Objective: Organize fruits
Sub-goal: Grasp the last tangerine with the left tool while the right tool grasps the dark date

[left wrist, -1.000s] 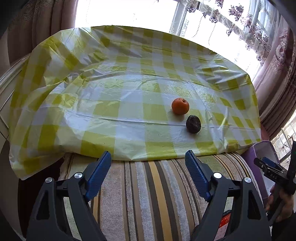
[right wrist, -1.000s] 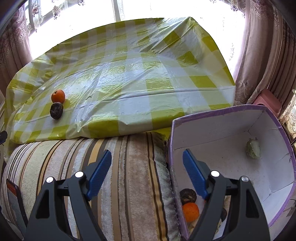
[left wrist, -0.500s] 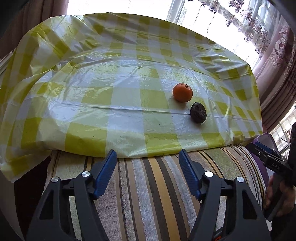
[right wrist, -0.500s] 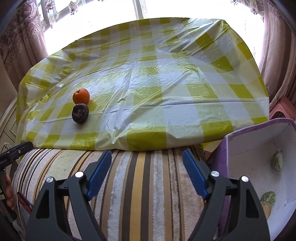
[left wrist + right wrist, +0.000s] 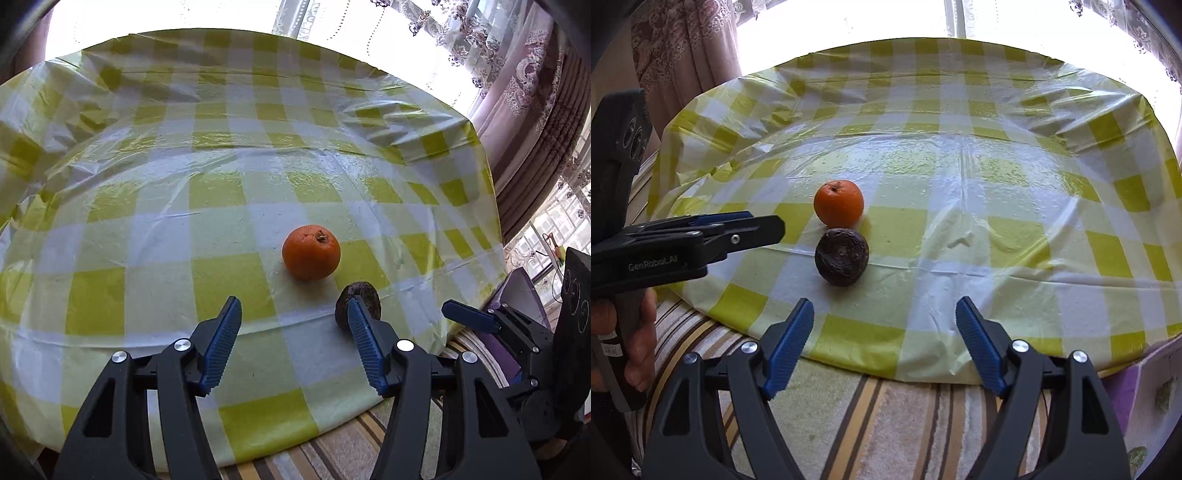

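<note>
Two fruits are not yet put away: the orange [image 5: 311, 252] and, touching its near side, a dark wrinkled fruit [image 5: 841, 261] lie on the checked tabletop [image 5: 147, 192], well apart from the purple box [image 5: 1145, 387] at the tabletop's right edge. The left claw [image 5: 293, 314] is closing with nothing between its blue pads, short of the orange; the right claw [image 5: 884, 314] stands wide and empty near the dark fruit. Each fruit crowds a grasp on the other, and the glossy cloth could slip.

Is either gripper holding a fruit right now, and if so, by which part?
Nothing is held. The left gripper is closing on empty air; the right gripper is open. The orange and dark fruit lie untouched.
</note>
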The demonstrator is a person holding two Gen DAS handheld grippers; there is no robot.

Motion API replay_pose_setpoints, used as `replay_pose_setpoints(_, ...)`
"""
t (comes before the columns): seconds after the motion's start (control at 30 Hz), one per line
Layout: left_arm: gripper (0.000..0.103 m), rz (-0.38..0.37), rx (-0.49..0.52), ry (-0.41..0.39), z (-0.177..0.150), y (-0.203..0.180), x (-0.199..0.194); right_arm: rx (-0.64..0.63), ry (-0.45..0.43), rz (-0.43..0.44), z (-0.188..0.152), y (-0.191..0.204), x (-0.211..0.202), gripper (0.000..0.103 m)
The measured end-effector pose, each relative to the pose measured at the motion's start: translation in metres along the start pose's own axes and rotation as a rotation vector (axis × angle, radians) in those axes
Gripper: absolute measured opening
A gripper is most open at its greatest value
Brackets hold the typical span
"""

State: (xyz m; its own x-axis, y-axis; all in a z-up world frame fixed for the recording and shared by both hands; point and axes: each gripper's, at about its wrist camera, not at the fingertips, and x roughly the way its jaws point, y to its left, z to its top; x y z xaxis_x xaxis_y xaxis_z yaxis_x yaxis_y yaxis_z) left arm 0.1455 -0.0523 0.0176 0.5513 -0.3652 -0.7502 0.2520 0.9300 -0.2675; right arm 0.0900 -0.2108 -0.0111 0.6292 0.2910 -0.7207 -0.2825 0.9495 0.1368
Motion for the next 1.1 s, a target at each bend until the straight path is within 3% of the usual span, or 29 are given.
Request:
replay_pose_setpoints(0.27, 0.055, -0.011, 0.044, 0.039, 0.027, -0.002, 0.036, -0.040, 0.017, 0.011, 0.020, 0.018, 0.025, 0.079)
replay_pose_setpoints(0.47, 0.051, -0.017, 0.100, 0.054, 0.036, -0.008, 0.048, -0.053, 0.038, 0.017, 0.030, 0.024, 0.042, 0.072)
replay_pose_setpoints(0.57, 0.041, -0.030, 0.139, 0.059, 0.038, -0.015, 0.051, -0.073, 0.049, 0.011, 0.034, 0.030, 0.050, 0.063)
replay_pose_setpoints(0.67, 0.040, -0.002, 0.172, 0.058, 0.038, -0.021, 0.051, -0.076, 0.070, 0.006, 0.036, 0.031, 0.057, 0.042)
replay_pose_setpoints(0.7, 0.040, -0.002, 0.168, 0.059, 0.037, -0.020, 0.050, -0.072, 0.071, 0.012, 0.036, 0.031, 0.058, 0.040)
replay_pose_setpoints(1.1, 0.039, 0.040, 0.077, 0.059, 0.011, -0.007, 0.024, -0.062, 0.043, -0.010, 0.027, 0.028, 0.039, 0.040)
